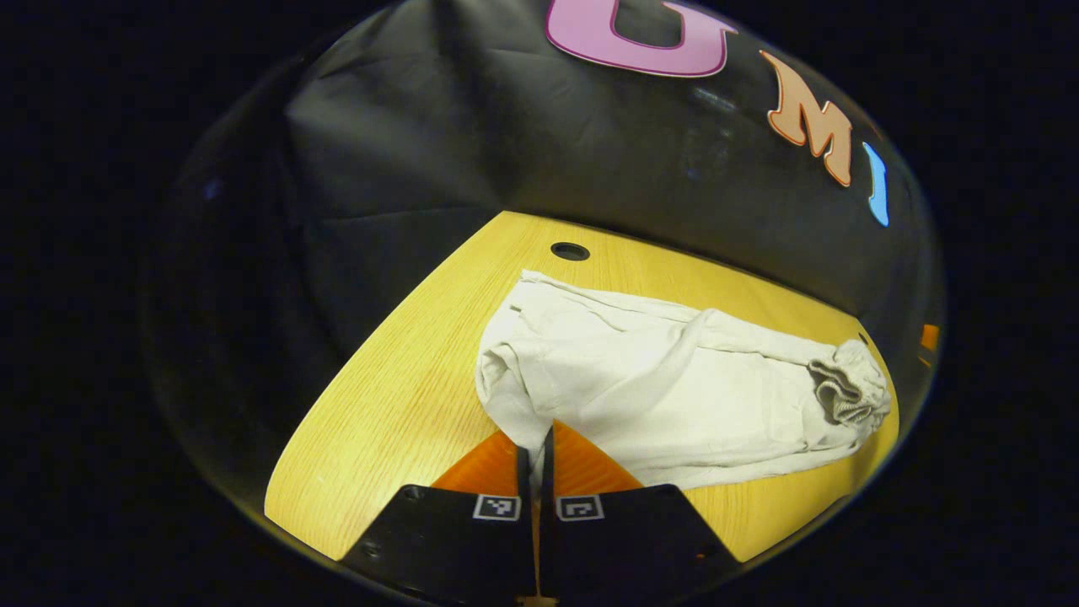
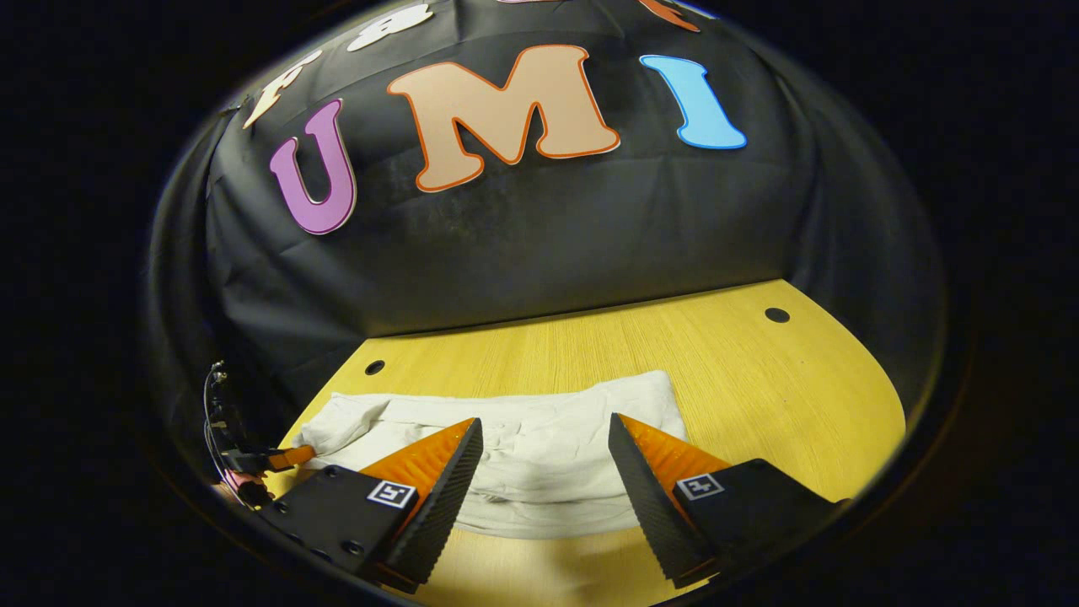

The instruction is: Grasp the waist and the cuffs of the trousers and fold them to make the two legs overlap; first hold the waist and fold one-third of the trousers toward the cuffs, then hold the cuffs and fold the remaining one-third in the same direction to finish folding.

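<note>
Black cloth hangs behind a yellow wooden table (image 1: 396, 405) with small round holes near its back edge. Pale trousers (image 1: 674, 388) lie stretched across the tabletop, legs laid together, the gathered end bunched up at the far right in the left gripper view. The left gripper (image 1: 536, 447) has its fingers pinched together on the near edge of the cloth. In the right gripper view, the right gripper (image 2: 546, 472) hovers low over the trousers (image 2: 539, 455) with its fingers wide apart, holding nothing.
</note>
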The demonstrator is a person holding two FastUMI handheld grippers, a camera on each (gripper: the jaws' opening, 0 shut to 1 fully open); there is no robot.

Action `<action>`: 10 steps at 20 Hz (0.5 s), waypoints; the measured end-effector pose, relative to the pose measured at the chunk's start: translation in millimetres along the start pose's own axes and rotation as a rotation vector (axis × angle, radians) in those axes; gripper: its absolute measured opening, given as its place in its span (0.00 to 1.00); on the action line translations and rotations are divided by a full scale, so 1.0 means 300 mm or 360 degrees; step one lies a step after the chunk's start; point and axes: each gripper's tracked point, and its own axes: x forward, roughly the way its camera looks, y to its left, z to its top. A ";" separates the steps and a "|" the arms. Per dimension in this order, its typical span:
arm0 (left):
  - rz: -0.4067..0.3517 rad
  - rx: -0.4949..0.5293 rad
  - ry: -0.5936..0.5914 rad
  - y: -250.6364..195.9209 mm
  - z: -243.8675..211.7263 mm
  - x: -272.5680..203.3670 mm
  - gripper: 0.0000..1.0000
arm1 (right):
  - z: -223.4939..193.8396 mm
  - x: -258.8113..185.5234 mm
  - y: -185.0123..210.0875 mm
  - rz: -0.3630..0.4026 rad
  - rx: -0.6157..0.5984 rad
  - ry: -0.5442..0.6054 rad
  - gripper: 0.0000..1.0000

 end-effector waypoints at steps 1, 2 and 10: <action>0.0007 -0.0039 0.0005 -0.003 0.002 -0.005 0.00 | 0.001 -0.006 -0.008 -0.0007 -0.0003 0.0001 0.96; 0.0012 -0.0070 0.0011 -0.006 0.007 -0.012 0.00 | 0.006 -0.014 -0.015 -0.0013 -0.0003 0.0001 0.96; -0.0208 -0.0115 -0.0177 -0.256 0.217 -0.132 0.00 | 0.087 -0.085 -0.113 -0.0057 0.0002 -0.0058 0.96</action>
